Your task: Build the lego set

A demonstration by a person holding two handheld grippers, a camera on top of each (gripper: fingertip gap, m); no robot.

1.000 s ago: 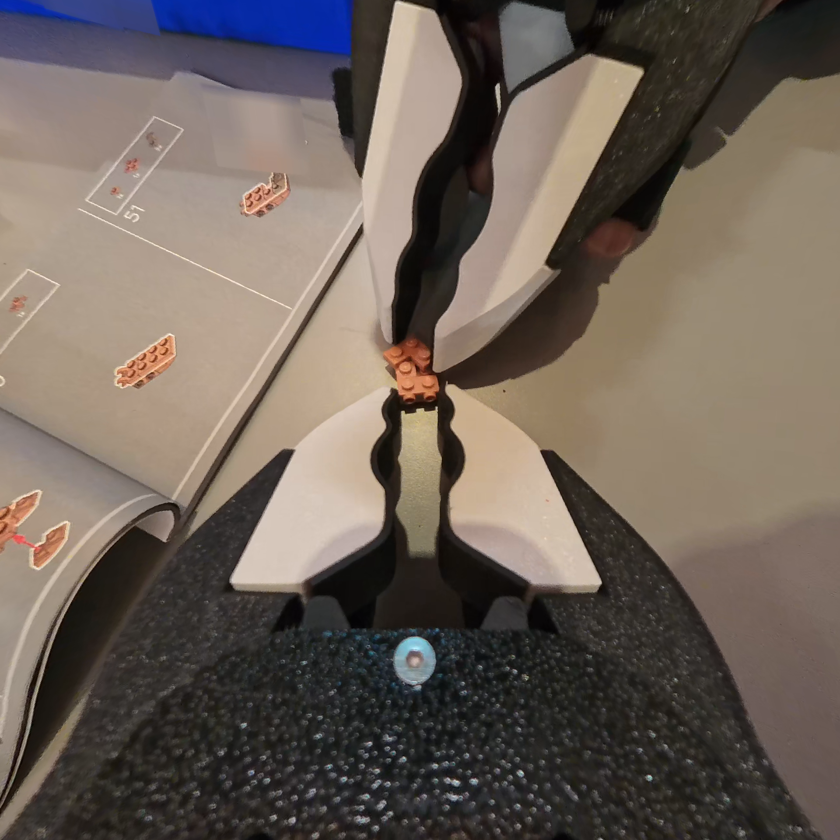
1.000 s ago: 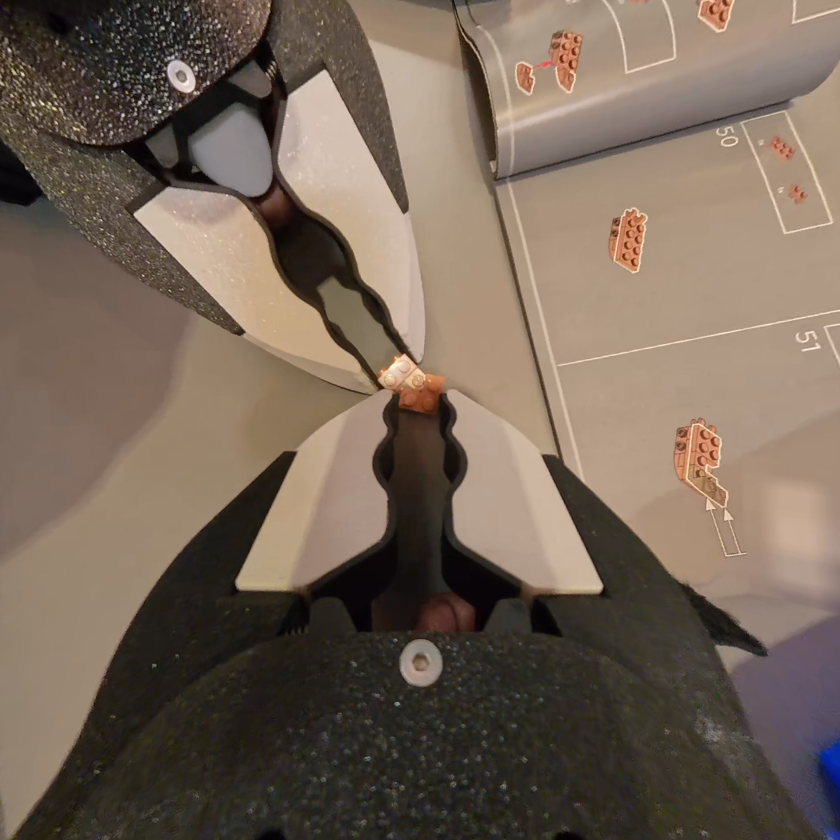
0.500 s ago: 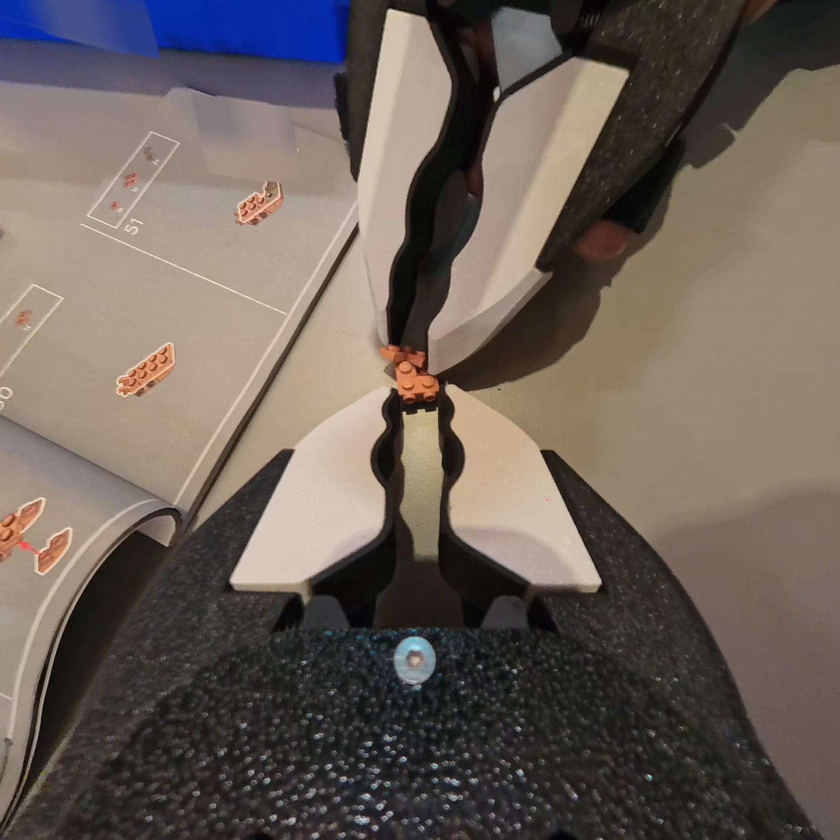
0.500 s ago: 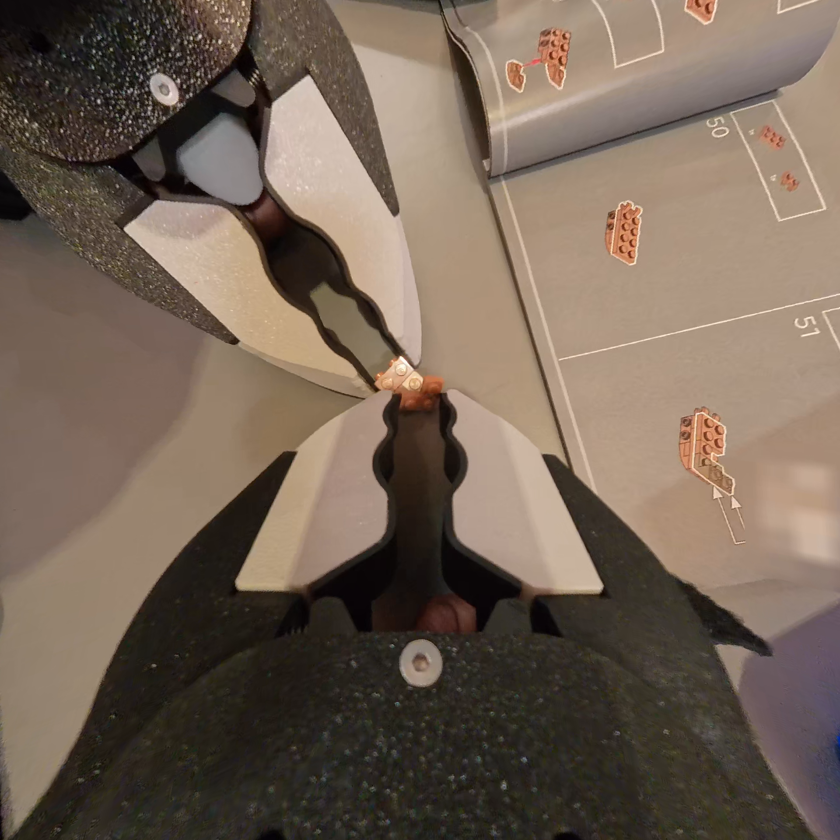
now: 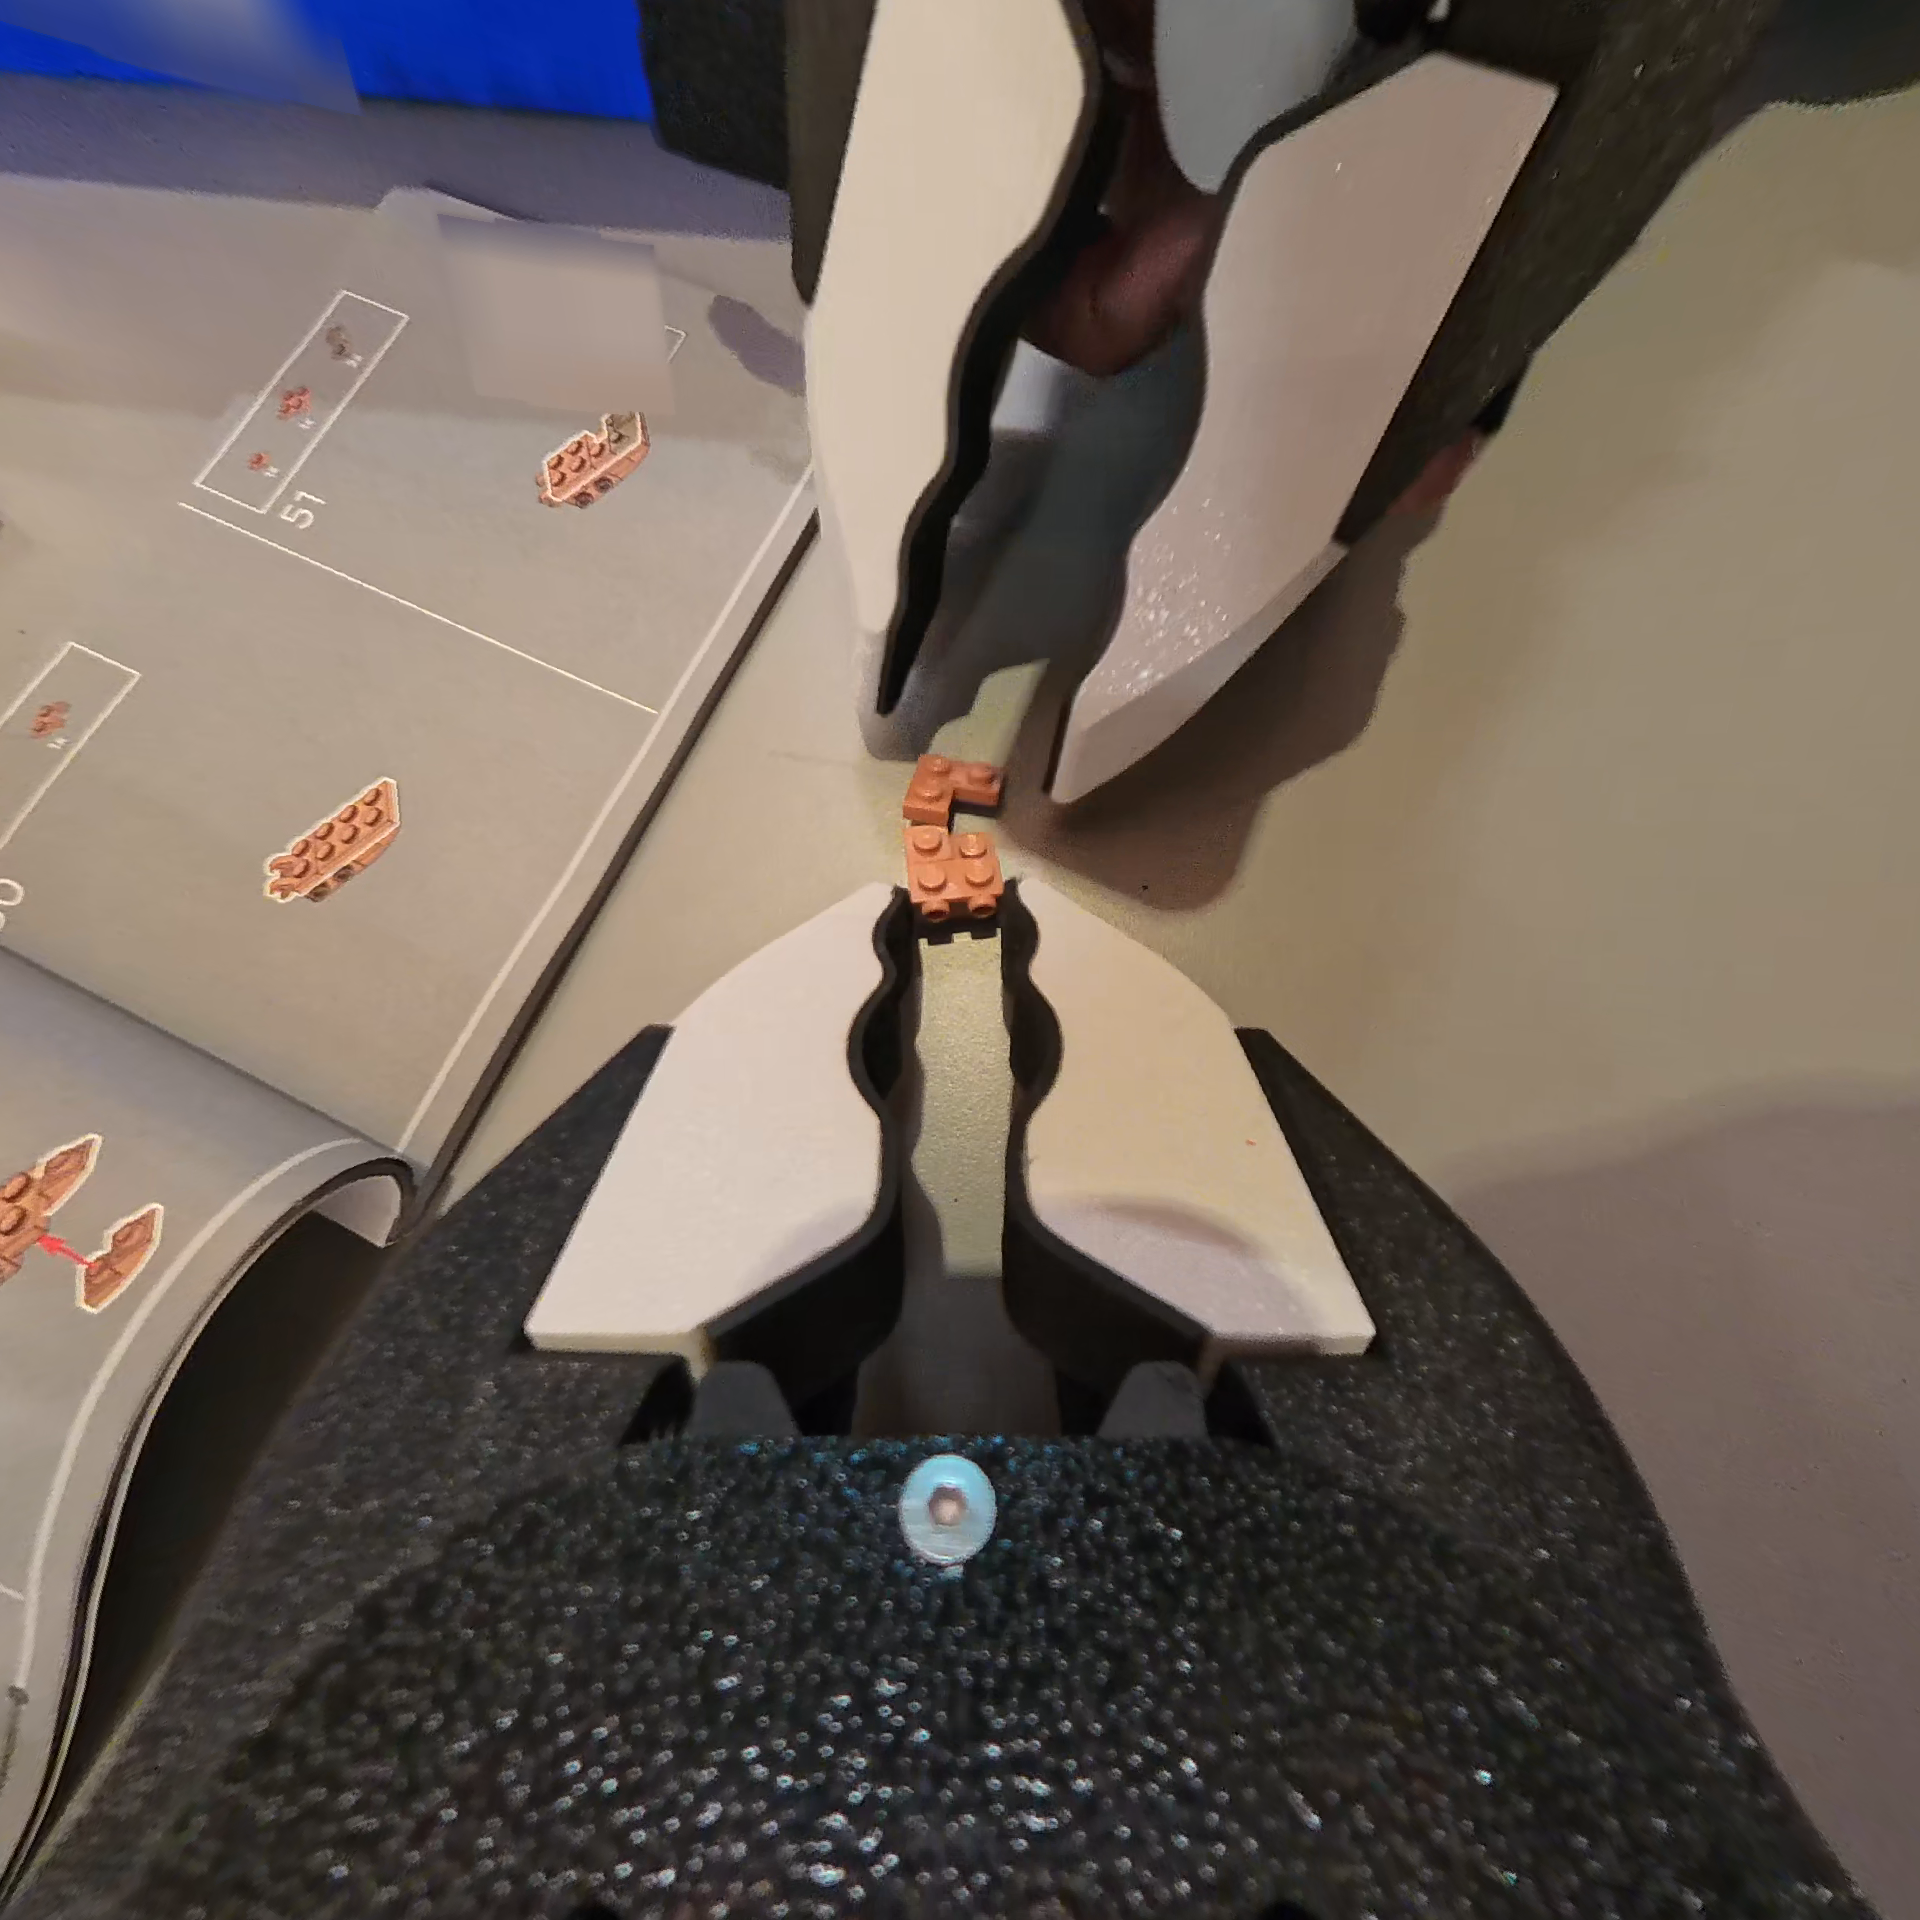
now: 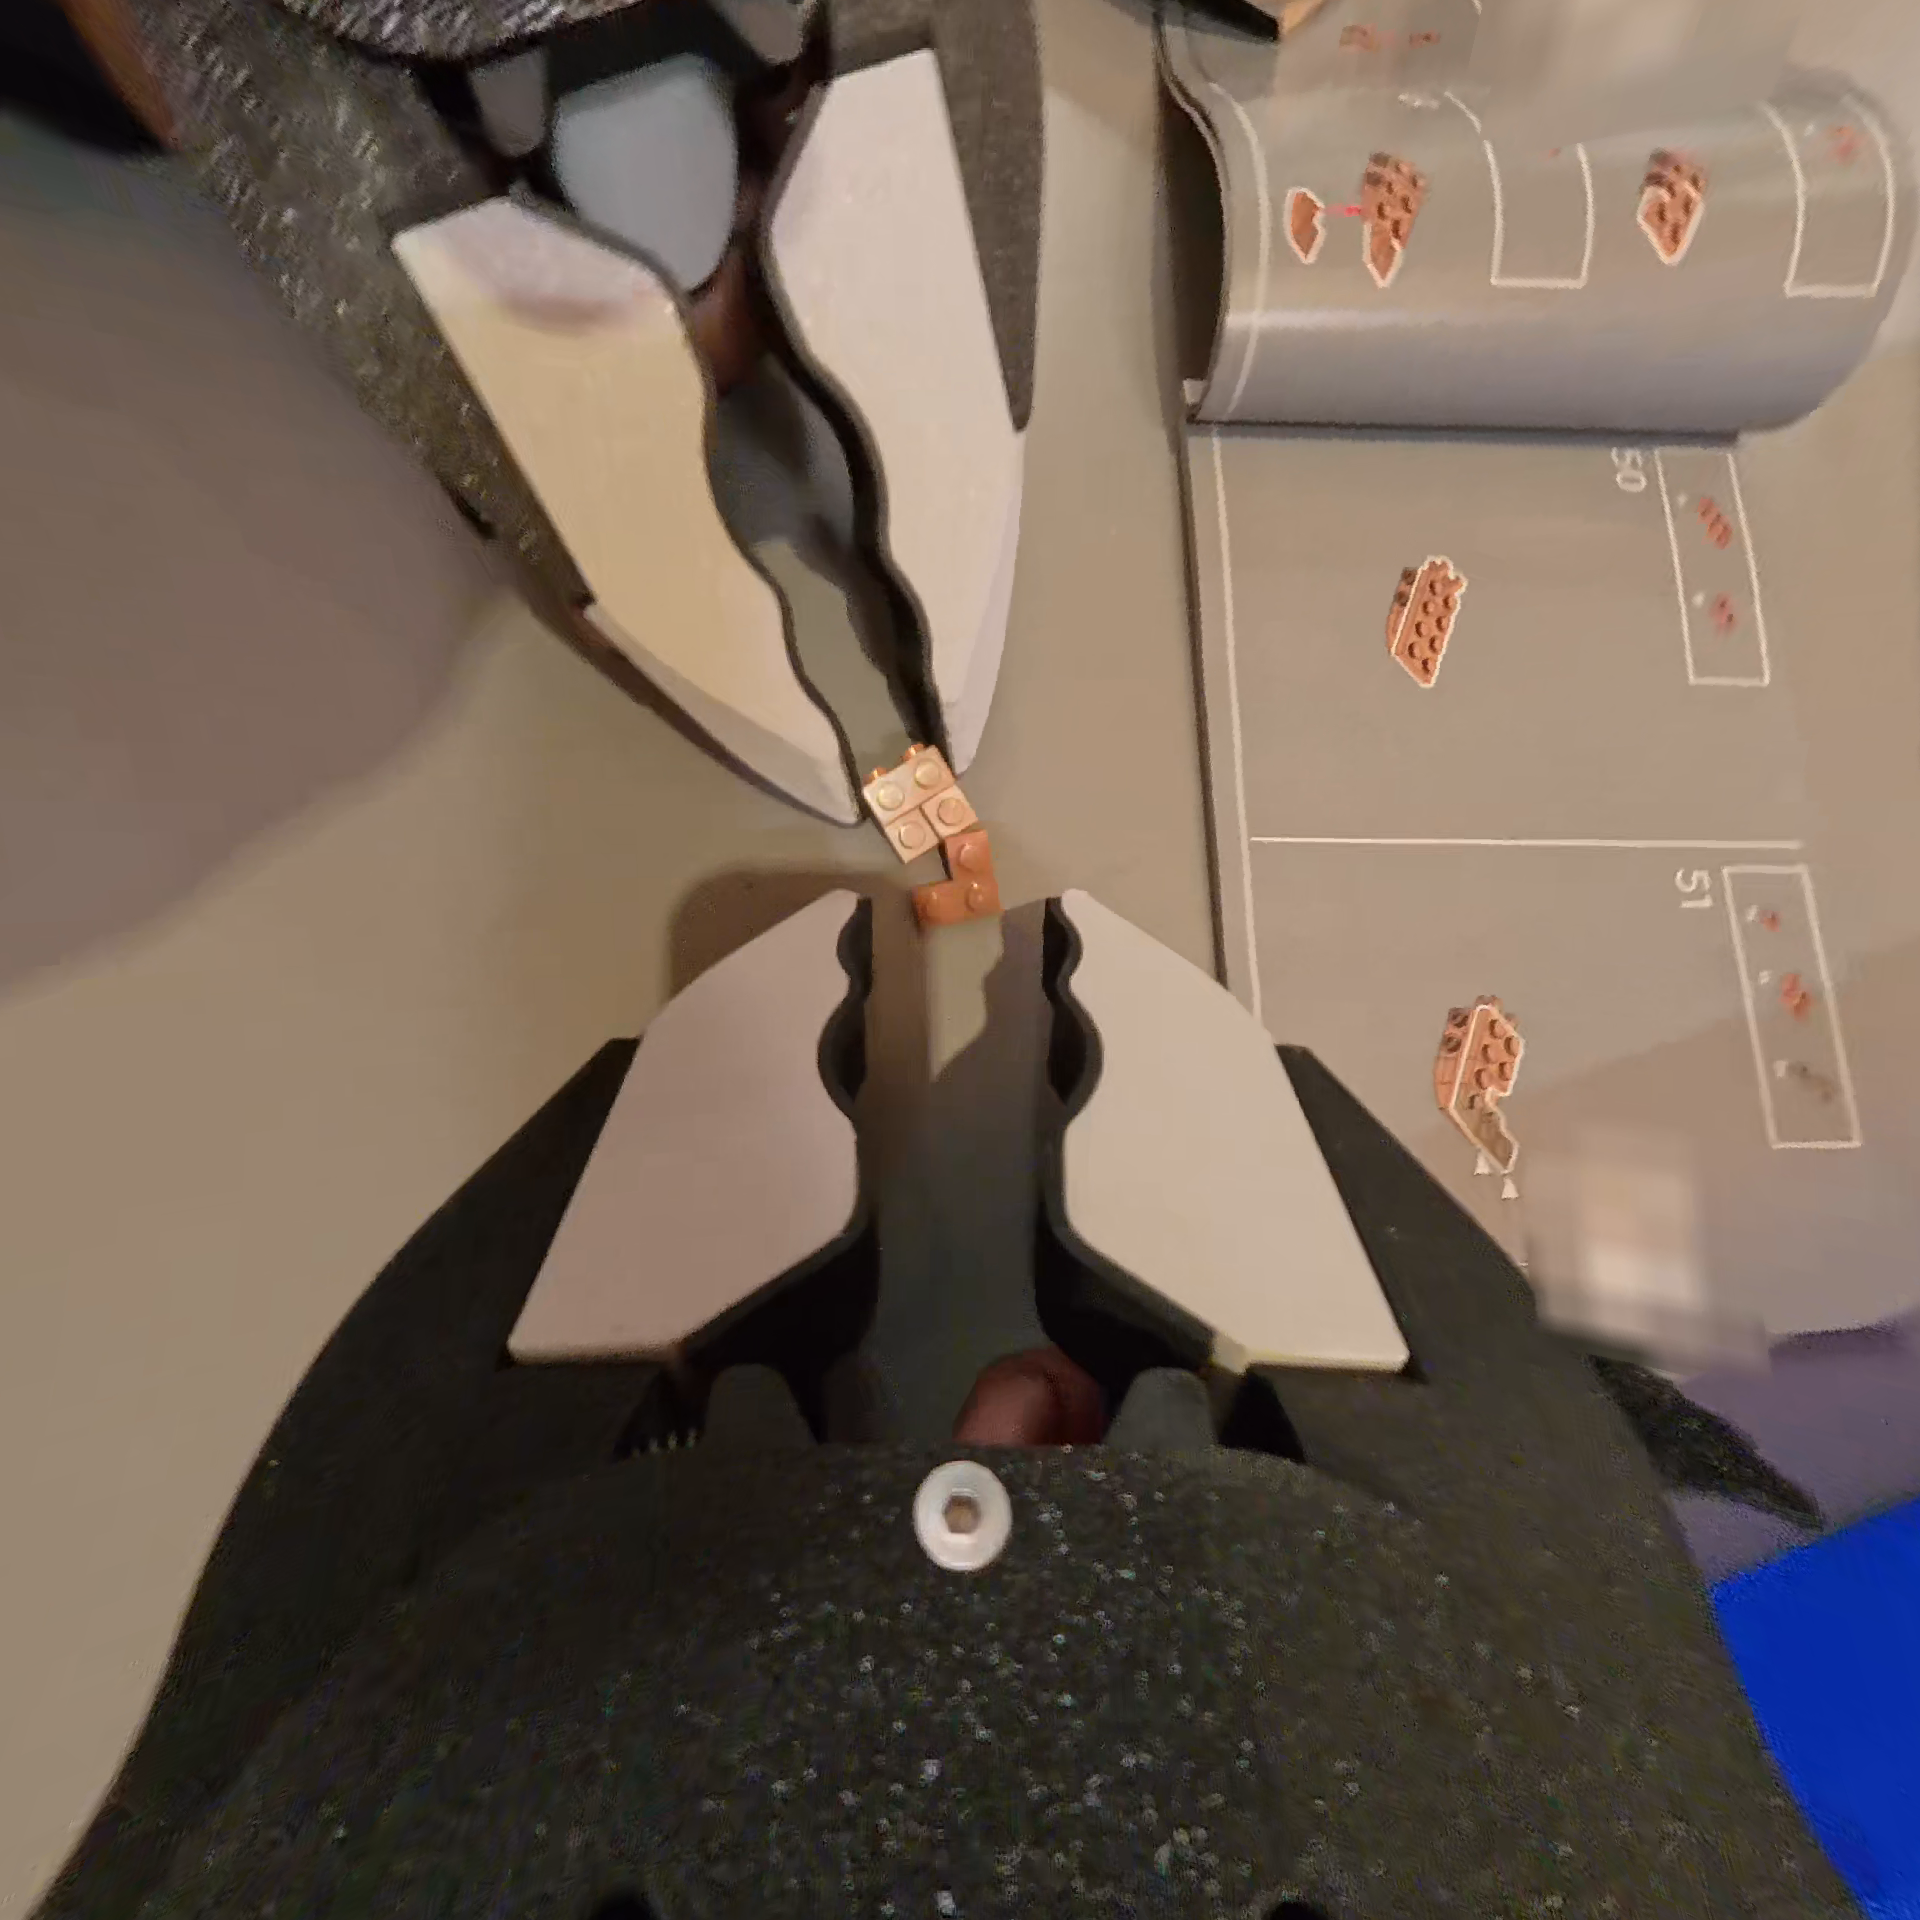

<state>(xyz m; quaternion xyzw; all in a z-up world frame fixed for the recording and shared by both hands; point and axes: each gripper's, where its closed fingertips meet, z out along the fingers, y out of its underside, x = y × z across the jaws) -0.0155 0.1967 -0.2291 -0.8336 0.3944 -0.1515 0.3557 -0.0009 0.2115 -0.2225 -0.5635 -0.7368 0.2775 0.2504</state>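
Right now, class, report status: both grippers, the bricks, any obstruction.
Left gripper shut on square brown brick. Right gripper open; L-shaped brown brick between its tips, ungripped. Instruction booklet alongside, clear.

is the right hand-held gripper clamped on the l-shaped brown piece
No: the right hand-held gripper stands open, and the L-shaped brown piece lies free past its fingertips.

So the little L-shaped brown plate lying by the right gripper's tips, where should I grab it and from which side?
The L-shaped brown plate lies flat on the table, studs up, free of the open right gripper. Probably best: come down from above and pinch the two straight outer edges of one arm. It is too thin to grip from the side.
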